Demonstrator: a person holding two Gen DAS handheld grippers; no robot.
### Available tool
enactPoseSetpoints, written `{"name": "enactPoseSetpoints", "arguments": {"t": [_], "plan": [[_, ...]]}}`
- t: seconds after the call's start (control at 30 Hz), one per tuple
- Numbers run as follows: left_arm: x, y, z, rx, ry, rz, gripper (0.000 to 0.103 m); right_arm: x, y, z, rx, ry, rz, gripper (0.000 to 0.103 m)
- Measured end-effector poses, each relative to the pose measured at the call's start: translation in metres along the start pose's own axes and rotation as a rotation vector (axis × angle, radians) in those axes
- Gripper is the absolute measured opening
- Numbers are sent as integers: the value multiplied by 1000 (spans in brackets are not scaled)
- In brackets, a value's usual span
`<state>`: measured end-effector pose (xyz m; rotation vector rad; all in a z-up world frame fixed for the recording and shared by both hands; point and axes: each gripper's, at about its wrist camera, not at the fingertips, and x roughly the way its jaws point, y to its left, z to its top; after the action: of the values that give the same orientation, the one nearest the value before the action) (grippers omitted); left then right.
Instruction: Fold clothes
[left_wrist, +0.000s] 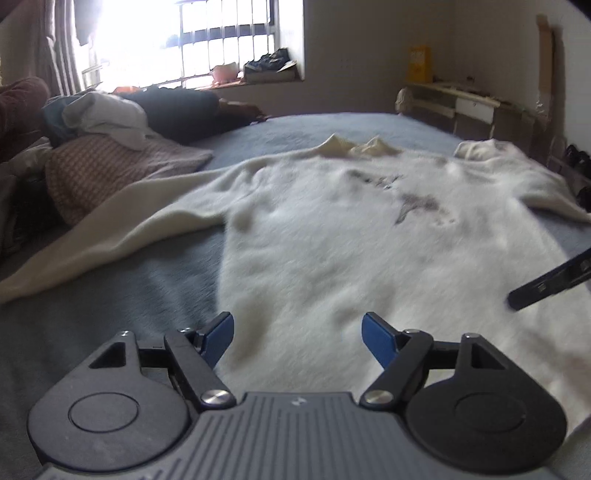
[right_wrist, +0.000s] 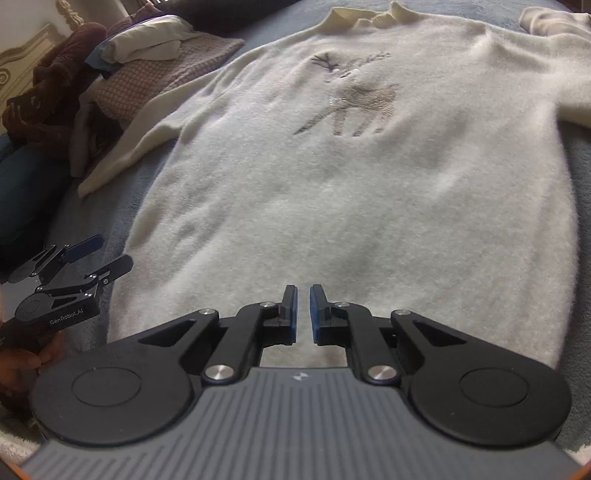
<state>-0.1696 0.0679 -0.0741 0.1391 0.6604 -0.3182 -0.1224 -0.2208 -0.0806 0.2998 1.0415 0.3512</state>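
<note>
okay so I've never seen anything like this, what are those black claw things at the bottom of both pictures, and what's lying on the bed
They are hand-held grippers, one in each of a person's hands, each carrying a camera that looks along its fingers. One picture comes from the left gripper, whose jaws stand open; the other from the right gripper, nearly shut on nothing. A cream sweater with a deer design lies flat, front up, on the blue-grey bed cover. Other clothes are piled to the left. Nothing is held.

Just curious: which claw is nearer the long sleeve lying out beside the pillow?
Left. The left claw hovers at the sweater's hem edge on the sleeve's side; the right claw sits mid-hem, farther away.
</note>
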Motion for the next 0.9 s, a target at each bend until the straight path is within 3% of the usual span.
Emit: {"name": "enactPoseSetpoints", "arguments": {"t": [0.07,0.1,0.17,0.23,0.37,0.43,0.57,0.7,0.83,0.9], "plan": [[18,-12,0,24,36,-32,66,14,5,1,-7,34,37,7],[25,-9,-6,23,69,-11,60,20,2,-1,7,65,36,7],[39,-3,-18,16,127,25,58,19,-14,-11,81,108,22,3],[30,17,-30,-40,99,1,58,7,-27,-18,149,135,4,3],[18,30,-36,-44,97,-10,57,-15,-17,-16,70,149,-105,8],[18,31,-36,-47,98,-12,57,-12,-2,1,40,120,-46,8],[19,34,-36,-81,98,-16,56,30,49,46,-33,72,163,8],[17,37,-39,-89,86,-32,56,92,70,75,82,96,313,8],[15,41,-41,-96,77,-55,56,127,52,57,229,194,320,5],[15,44,-42,-99,73,-72,56,117,35,33,297,241,353,5]]}}
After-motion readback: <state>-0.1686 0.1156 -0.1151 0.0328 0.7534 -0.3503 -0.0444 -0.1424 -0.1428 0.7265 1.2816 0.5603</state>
